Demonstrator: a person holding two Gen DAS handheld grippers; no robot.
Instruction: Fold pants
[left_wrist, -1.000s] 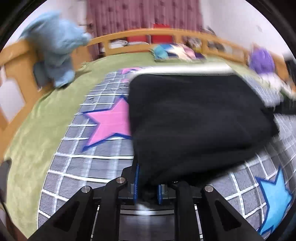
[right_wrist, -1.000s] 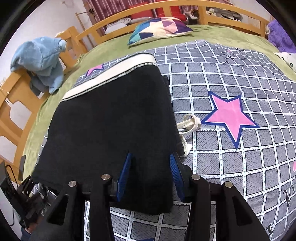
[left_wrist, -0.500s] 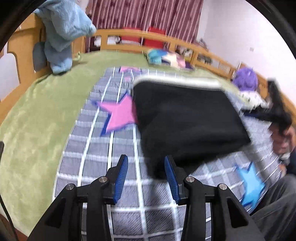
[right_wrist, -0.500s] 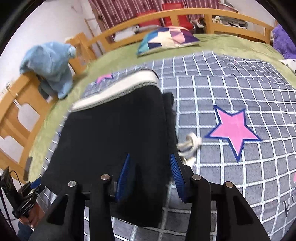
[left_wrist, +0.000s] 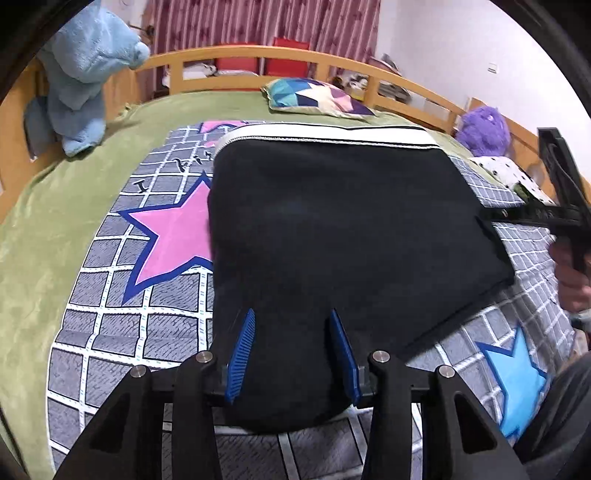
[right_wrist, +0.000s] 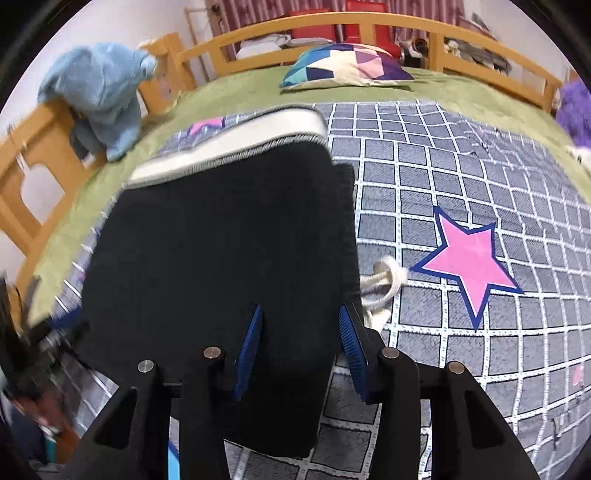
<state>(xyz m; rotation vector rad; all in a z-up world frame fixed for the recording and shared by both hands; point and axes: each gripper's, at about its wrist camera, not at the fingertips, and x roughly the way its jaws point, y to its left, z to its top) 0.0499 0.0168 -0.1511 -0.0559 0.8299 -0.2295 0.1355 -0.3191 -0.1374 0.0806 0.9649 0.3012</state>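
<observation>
Pants (left_wrist: 332, 236), folded black, lie on the quilt (left_wrist: 122, 325) under the left gripper (left_wrist: 291, 350), fingers apart over the near edge; only this view shows unreadable lettering left of them. Right view alone shows a white drawstring (right_wrist: 384, 284) beyond the right gripper (right_wrist: 303, 347), whose spread fingers straddle the pants' corner.

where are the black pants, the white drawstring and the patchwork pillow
black pants (left_wrist: 343, 236), left wrist view, middle of the folded black panel
white drawstring (right_wrist: 384, 284), right wrist view, knotted loop beside the pants' right edge
patchwork pillow (right_wrist: 347, 66), right wrist view, centre of its top face
</observation>
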